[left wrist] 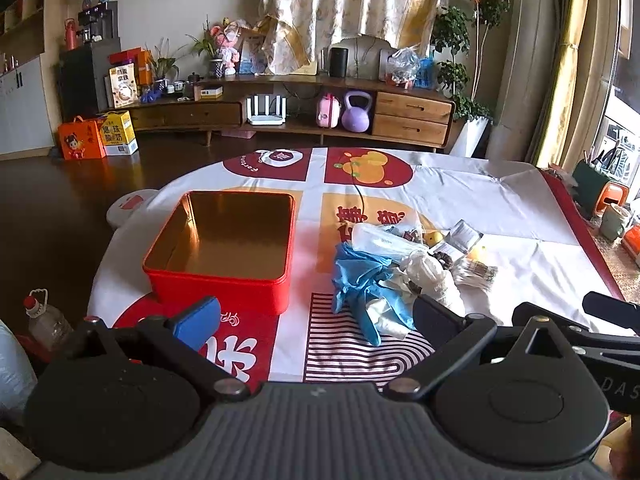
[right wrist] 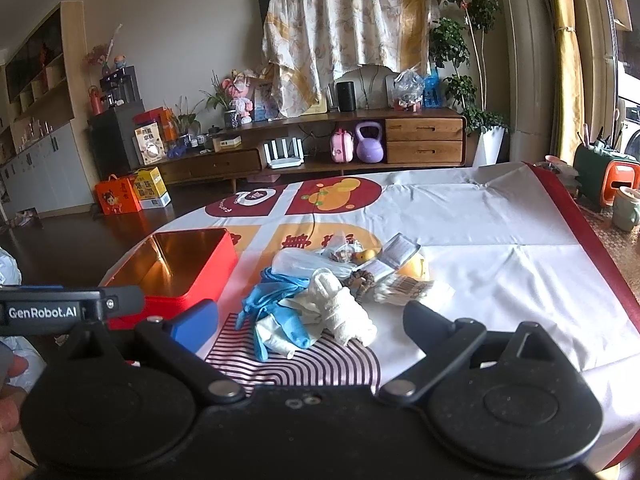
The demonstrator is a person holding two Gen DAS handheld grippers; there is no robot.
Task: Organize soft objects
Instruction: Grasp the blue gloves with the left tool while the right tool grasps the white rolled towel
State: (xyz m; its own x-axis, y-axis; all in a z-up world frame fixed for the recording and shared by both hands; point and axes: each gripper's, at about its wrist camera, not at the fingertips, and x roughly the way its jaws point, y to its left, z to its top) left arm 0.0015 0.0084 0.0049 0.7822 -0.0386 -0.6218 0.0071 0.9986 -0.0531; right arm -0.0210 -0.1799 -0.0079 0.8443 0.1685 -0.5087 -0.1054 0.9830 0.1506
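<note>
A red tin box with a gold inside stands empty on the left of the table; it also shows in the right wrist view. To its right lies a pile of soft things: blue gloves, a white cloth glove, clear plastic bags and small packets. My left gripper is open and empty, just short of the box and the pile. My right gripper is open and empty, just in front of the gloves.
The table carries a white and red printed cloth. At its right edge stand a green holder, an orange object and a mug. A plastic bottle stands on the floor at the left. A TV cabinet lines the far wall.
</note>
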